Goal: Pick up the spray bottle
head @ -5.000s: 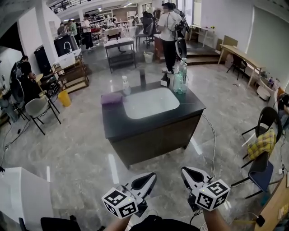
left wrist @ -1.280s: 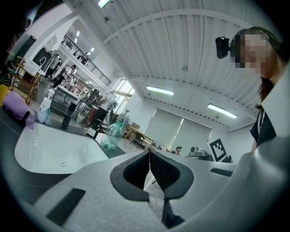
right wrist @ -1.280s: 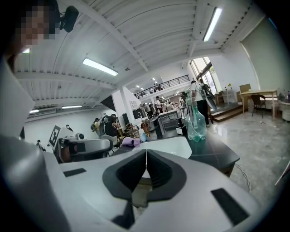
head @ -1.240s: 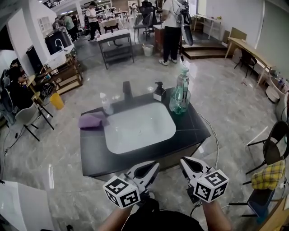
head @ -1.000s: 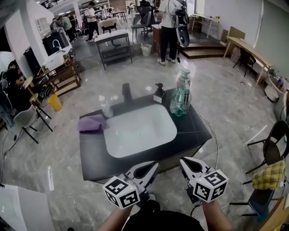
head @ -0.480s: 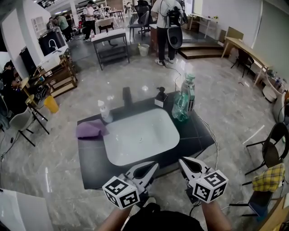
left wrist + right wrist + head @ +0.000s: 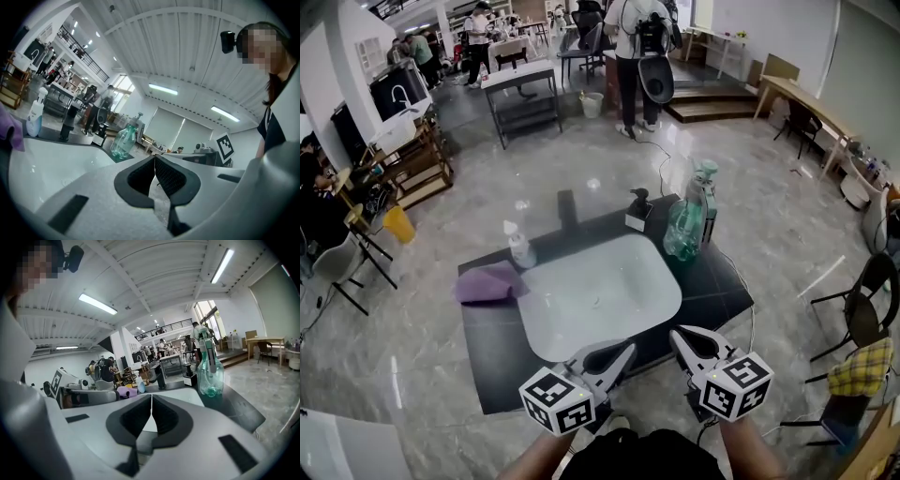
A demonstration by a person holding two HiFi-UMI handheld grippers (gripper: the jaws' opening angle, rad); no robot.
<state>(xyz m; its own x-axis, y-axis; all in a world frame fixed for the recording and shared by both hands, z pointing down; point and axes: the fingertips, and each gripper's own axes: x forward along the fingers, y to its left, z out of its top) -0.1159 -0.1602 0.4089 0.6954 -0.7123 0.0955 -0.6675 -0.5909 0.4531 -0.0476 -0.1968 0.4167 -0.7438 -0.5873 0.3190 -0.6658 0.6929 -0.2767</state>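
The spray bottle (image 7: 689, 225), clear green with a white trigger head, stands upright on the back right of the black counter (image 7: 720, 281), beside the white basin (image 7: 600, 295). It also shows in the left gripper view (image 7: 123, 141) and the right gripper view (image 7: 209, 367). My left gripper (image 7: 627, 350) and right gripper (image 7: 676, 334) hover side by side at the counter's near edge, well short of the bottle. Both are shut with nothing between the pads: left gripper (image 7: 154, 158), right gripper (image 7: 151, 396).
A small white bottle (image 7: 520, 247) and a purple cloth (image 7: 489, 281) lie at the basin's left. A black faucet (image 7: 568, 208) and a black-and-white soap dispenser (image 7: 637, 215) stand behind it. A cable (image 7: 748, 328) hangs off the right side. People and tables are far behind.
The counter has drawn closer and lower in the head view, its near edge now at my gripper tips. Both grippers have advanced toward it and stay shut.
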